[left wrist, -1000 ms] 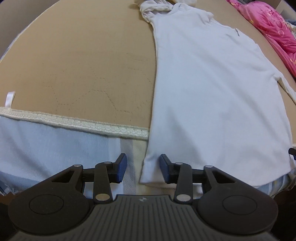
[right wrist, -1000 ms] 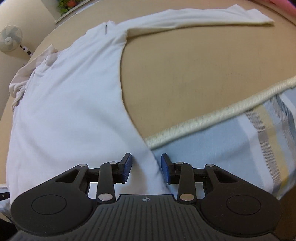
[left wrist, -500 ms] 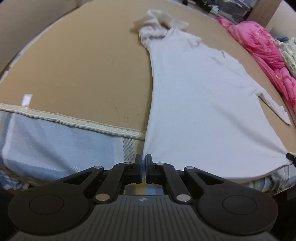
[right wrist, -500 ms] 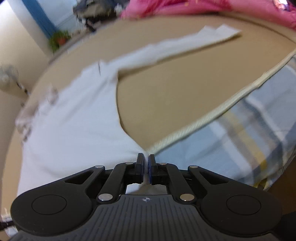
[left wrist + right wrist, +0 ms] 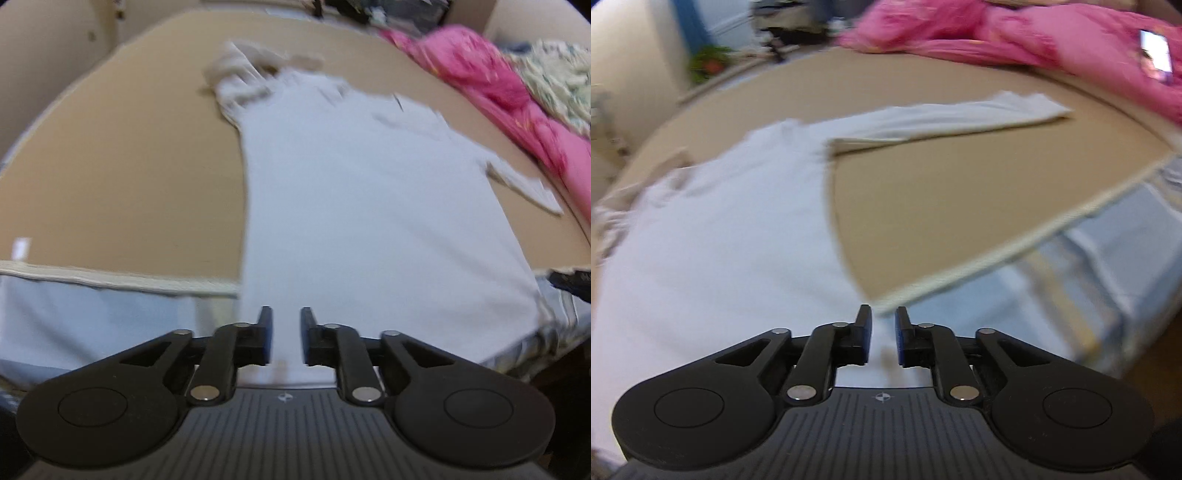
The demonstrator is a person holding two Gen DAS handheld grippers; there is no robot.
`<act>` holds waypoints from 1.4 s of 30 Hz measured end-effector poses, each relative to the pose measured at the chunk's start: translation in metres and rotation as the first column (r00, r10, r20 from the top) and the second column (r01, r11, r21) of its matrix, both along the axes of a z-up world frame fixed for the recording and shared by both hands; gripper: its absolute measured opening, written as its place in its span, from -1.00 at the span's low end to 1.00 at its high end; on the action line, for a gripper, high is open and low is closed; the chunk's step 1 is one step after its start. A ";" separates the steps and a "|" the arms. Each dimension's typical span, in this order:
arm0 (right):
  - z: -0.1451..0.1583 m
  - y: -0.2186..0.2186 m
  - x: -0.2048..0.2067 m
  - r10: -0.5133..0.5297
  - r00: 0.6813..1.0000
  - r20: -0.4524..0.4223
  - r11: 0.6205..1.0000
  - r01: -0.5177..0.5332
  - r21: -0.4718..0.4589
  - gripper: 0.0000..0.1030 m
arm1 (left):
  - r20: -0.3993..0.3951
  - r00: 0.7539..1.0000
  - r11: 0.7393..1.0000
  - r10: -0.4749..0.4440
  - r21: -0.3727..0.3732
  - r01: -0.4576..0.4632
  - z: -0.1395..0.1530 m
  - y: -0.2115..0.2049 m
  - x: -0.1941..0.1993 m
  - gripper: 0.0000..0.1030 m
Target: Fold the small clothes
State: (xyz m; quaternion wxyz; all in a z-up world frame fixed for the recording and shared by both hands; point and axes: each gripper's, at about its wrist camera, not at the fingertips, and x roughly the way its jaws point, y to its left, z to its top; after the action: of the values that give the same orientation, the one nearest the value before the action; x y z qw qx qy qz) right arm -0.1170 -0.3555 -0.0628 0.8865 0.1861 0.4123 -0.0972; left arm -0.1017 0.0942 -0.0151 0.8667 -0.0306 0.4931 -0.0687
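A white shirt (image 5: 369, 221) lies flat on the tan bed (image 5: 129, 166), hem hanging over its edge. Left tool (image 5: 286, 334) and right tool (image 5: 882, 334) stand slightly apart over the hem corners, seemingly gripping nothing, though blur hinders. Next: clamp both corners, then fold toward the collar.

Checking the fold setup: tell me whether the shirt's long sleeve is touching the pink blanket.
Apart. In the right wrist view, the sleeve lies flat with a strip of bare tan mat showing between its cuff and the pink blanket.

Tan bed (image 5: 122, 177), white shirt (image 5: 362, 221), pink quilt (image 5: 1015, 33)
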 end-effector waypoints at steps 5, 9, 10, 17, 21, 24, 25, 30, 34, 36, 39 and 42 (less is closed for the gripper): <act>-0.040 0.010 0.023 0.096 0.969 -0.228 0.994 -0.080 0.080 -0.48 | -0.221 0.974 0.994 0.045 0.111 -0.020 -0.050 -0.008 0.023 -0.45; -0.016 0.015 0.026 0.094 0.987 -0.131 0.995 -0.088 0.049 -0.47 | -0.079 0.994 0.996 0.076 0.048 -0.072 -0.018 -0.006 0.021 -0.39; -0.010 0.016 0.028 0.097 0.990 -0.103 0.995 -0.092 0.045 -0.47 | -0.056 0.995 0.997 0.078 0.025 -0.076 -0.013 -0.006 0.021 -0.39; 0.041 0.035 0.056 0.159 0.983 0.094 0.986 -0.163 0.038 -0.47 | 0.137 0.985 0.994 0.102 0.029 -0.107 0.016 -0.029 0.024 -0.45; 0.085 0.052 0.091 0.214 0.952 0.218 0.974 -0.224 0.021 -0.47 | 0.225 0.972 0.993 0.073 0.071 -0.091 0.032 -0.047 0.036 -0.71; 0.108 0.060 0.126 0.263 0.929 0.260 0.962 -0.274 0.005 -0.65 | 0.264 0.964 0.990 0.041 0.122 -0.075 0.042 -0.055 0.056 -0.75; 0.114 0.063 0.139 0.281 0.921 0.270 0.956 -0.294 0.007 -0.84 | 0.275 0.961 0.988 0.032 0.137 -0.071 0.045 -0.056 0.067 -0.75; 0.108 0.081 0.200 0.330 0.901 0.282 0.941 -0.338 -0.022 -0.85 | 0.310 0.950 0.981 0.039 0.170 -0.095 0.057 -0.046 0.129 -0.75; 0.062 0.092 0.233 0.323 0.935 0.149 0.941 -0.334 0.054 -0.78 | 0.305 0.950 0.979 0.072 0.160 -0.126 0.058 -0.037 0.201 -0.75; 0.048 0.093 0.248 0.305 0.948 0.088 0.938 -0.315 0.146 -0.78 | 0.290 0.952 0.979 0.096 0.143 -0.143 0.055 -0.032 0.241 -0.75; 0.032 0.097 0.263 0.325 0.945 0.021 0.908 -0.318 0.272 -0.78 | 0.246 0.962 0.980 0.116 0.130 -0.151 0.043 -0.033 0.303 -0.75; 0.022 0.105 0.273 0.360 0.932 -0.047 0.901 -0.334 0.275 -0.78 | 0.201 0.973 0.978 0.116 0.147 -0.147 0.025 -0.041 0.358 -0.75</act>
State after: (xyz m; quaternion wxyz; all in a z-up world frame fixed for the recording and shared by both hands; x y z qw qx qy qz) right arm 0.1562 -0.2505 -0.0406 0.8360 0.2206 0.4904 0.1091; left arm 0.2560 0.0536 0.0099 0.9124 0.0134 0.4083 0.0263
